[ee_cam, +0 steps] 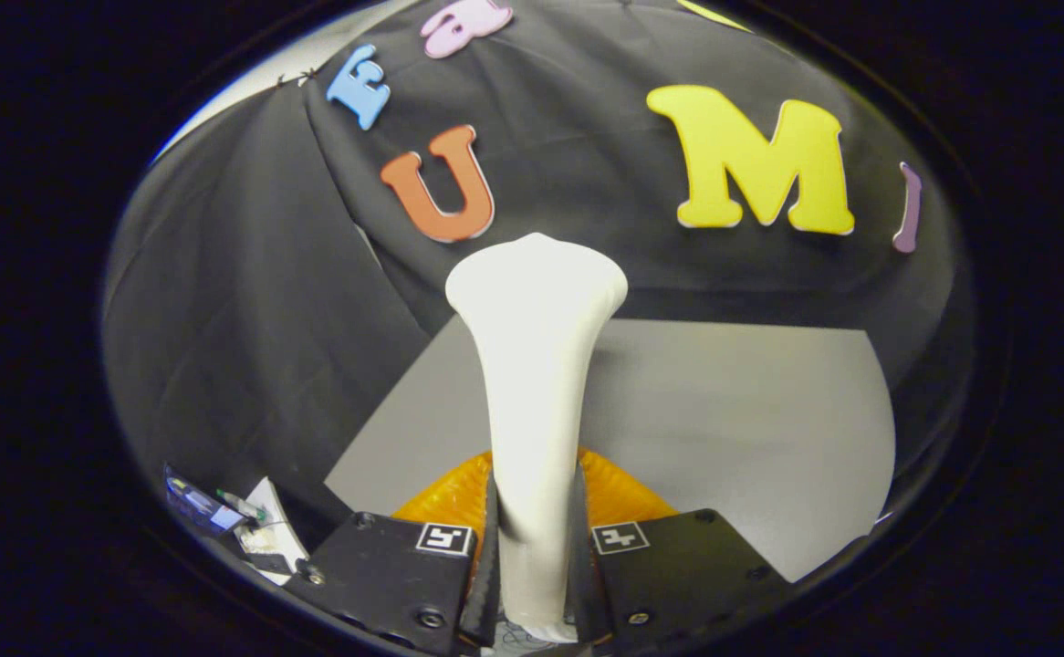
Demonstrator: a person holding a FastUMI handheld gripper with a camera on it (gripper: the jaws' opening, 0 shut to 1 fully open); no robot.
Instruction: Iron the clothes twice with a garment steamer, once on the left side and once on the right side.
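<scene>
Hand-held gripper: my hand-held gripper [537,566] has both fingers pressed against the handle of the garment steamer [535,365], one on each side, so it is pinching the handle firmly as far as I can judge.
Garment steamer: the white body rises from between the fingers and runs away from me, widening into a flared head at its far end, which stands in front of the black cloth wall [249,301].
Under the steamer: something orange with a ribbed look [445,497] sits just beyond the fingers, on both sides of the handle; I cannot tell what it is.
Table: a grey table [724,420] spreads out past the orange thing to the right and far side.
Clothes: I see no garment I can name here, so I cannot say where the steamer head stands relative to it.
Near left: a few small items, pens and paper it seems [240,520], lie near and left of the fingers, well apart from the steamer.
Risk, slip: the handle is smooth and tapered, so I judge it could twist or slide in the pinch when I tilt it for a pass.
Risk, coverage: with the garment unseen, I could drift and iron one side twice.
Risk, wall: the head looks close to the cloth wall; a forward swing might brush it.
</scene>
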